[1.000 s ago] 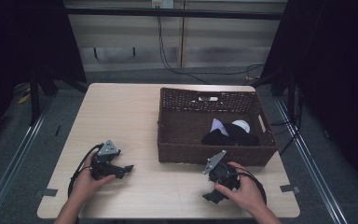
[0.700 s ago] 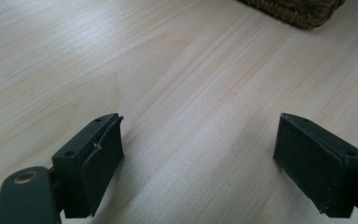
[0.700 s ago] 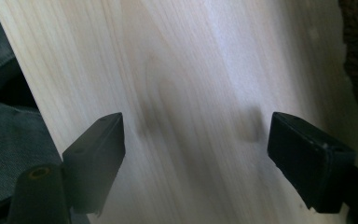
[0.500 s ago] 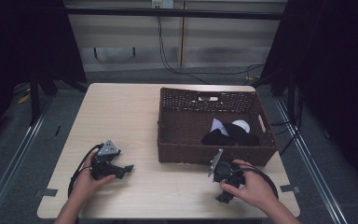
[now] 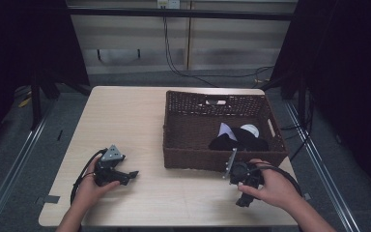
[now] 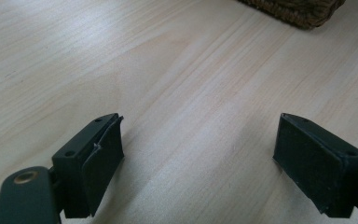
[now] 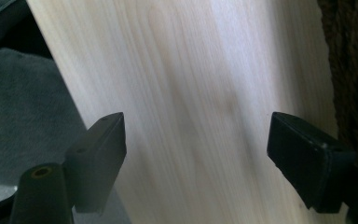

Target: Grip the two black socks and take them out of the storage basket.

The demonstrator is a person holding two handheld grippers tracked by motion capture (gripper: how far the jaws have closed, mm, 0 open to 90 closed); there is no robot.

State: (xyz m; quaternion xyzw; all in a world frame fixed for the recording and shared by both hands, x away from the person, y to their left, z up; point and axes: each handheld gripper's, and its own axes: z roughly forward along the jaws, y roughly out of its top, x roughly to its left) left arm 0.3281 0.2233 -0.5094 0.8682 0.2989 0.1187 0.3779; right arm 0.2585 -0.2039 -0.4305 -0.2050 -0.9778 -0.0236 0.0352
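My left gripper [image 5: 131, 174] rests on the wooden table [image 5: 125, 121] at the near left, held by a hand. Its jaws point right toward the basket. In the left gripper view it [image 6: 198, 140] stands open over bare wood, with nothing between the fingers. My right gripper [image 5: 244, 193] sits in the other hand just in front of the brown wicker basket [image 5: 222, 140], at its near right corner. It [image 7: 196, 140] is open too, over bare table close to the table's edge.
Dark cloth [image 5: 239, 141] and pale items [image 5: 249, 129] lie in the right part of the basket. The basket's corner [image 6: 298, 9] shows ahead of the left gripper, and its wall [image 7: 349, 70] is at the right of the right gripper view. Grey floor [image 7: 23, 102] lies beyond the edge.
The right hand has turned its gripper and carried it rightward, closer to the basket's near right corner. The left gripper has stayed put.
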